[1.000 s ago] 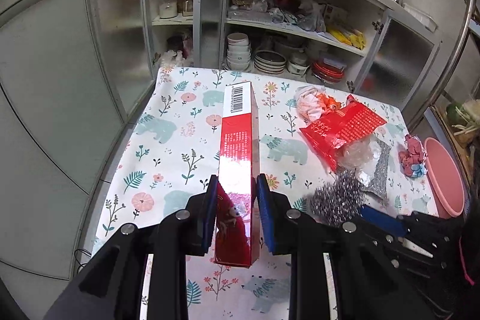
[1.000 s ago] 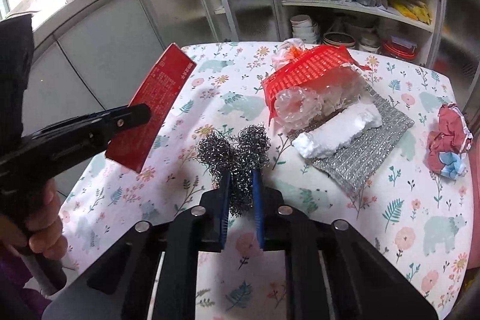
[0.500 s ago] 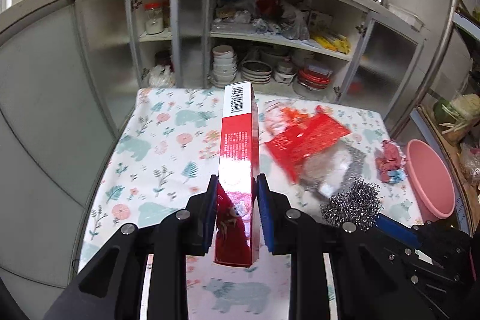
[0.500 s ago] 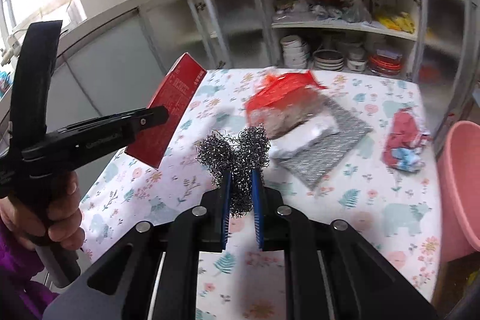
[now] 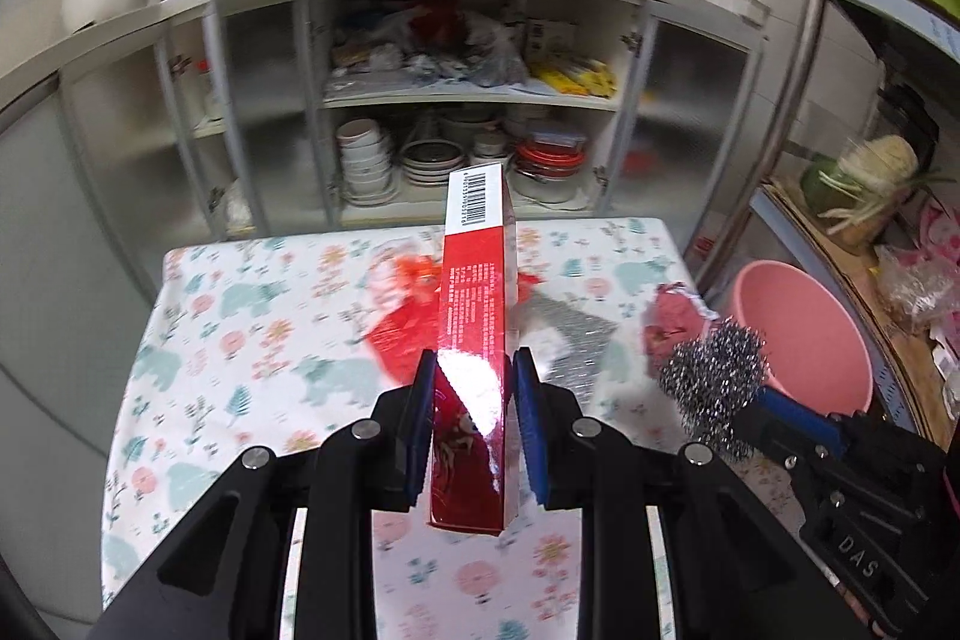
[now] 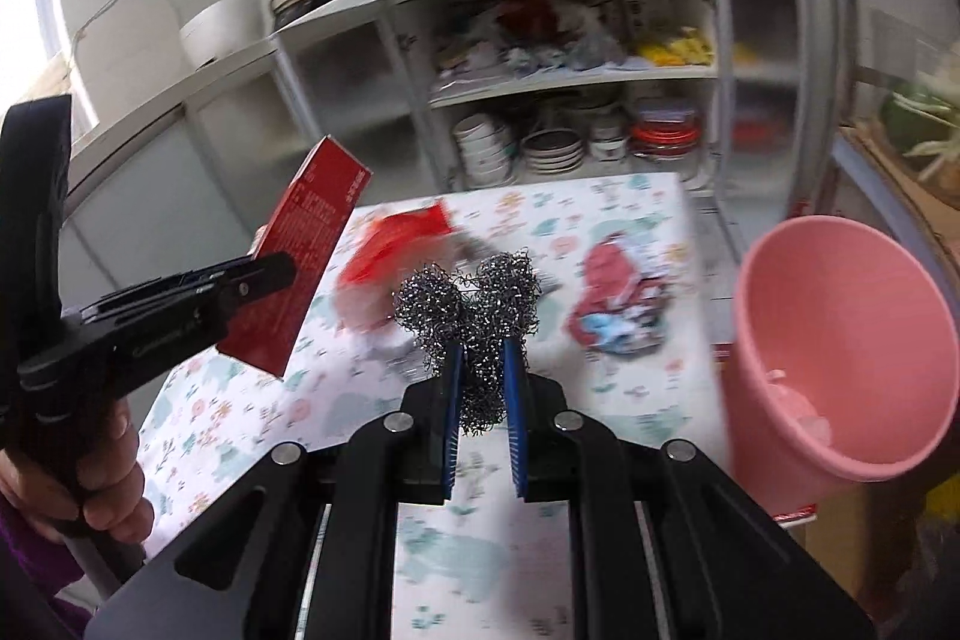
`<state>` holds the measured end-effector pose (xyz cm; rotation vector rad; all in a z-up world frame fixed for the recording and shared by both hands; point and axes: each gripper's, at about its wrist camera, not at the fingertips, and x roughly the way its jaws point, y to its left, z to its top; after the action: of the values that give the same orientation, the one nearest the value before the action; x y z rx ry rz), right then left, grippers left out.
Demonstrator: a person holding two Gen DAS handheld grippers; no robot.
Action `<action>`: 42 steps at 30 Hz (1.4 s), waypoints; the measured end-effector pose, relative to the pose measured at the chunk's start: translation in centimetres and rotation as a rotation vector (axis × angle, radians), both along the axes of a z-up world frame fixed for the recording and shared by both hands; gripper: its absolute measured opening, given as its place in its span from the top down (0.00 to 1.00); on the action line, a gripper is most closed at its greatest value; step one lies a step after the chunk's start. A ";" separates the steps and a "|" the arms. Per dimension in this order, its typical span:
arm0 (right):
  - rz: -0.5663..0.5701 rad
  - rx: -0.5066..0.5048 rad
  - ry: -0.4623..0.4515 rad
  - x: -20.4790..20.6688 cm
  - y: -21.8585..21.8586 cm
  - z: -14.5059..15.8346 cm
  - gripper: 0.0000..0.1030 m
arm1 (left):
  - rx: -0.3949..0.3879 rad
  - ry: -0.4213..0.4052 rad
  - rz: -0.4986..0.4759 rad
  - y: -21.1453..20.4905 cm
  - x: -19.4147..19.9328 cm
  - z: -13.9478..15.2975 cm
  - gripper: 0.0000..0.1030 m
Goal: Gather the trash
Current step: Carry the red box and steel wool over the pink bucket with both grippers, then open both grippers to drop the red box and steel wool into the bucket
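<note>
box (image 5: 477,340) between gripper (image 5: 474,430) pads (clamped)

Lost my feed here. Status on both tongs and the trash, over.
Left tongs shut on red box. Right tongs shut on steel wool. Pink bin right of table, path unobstructed.

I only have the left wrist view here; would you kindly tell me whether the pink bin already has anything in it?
Observer: Yes. The right wrist view looks into the pink bin, and a few pale scraps lie at its bottom.
Operator: Thank you. How is the steel wool held?
Observer: The right gripper is shut on the steel wool; most of the wad bulges out beyond its fingertips.
Operator: And is the crumpled wrapper all red?
Observer: No, the crumpled wrapper on the table also shows a blue patch on its near side.
</note>
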<state>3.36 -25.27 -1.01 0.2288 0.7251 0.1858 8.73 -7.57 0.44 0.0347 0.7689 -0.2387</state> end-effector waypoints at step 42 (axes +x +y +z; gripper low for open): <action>-0.492 -0.058 0.129 -0.2 -17.4 -4.7 0.84 | -0.050 0.146 -0.472 -24.7 3.1 -6.4 0.77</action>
<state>3.20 -42.68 -5.73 0.3588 0.7798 -0.3203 11.87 -32.28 -5.99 0.1535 0.8939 -0.7145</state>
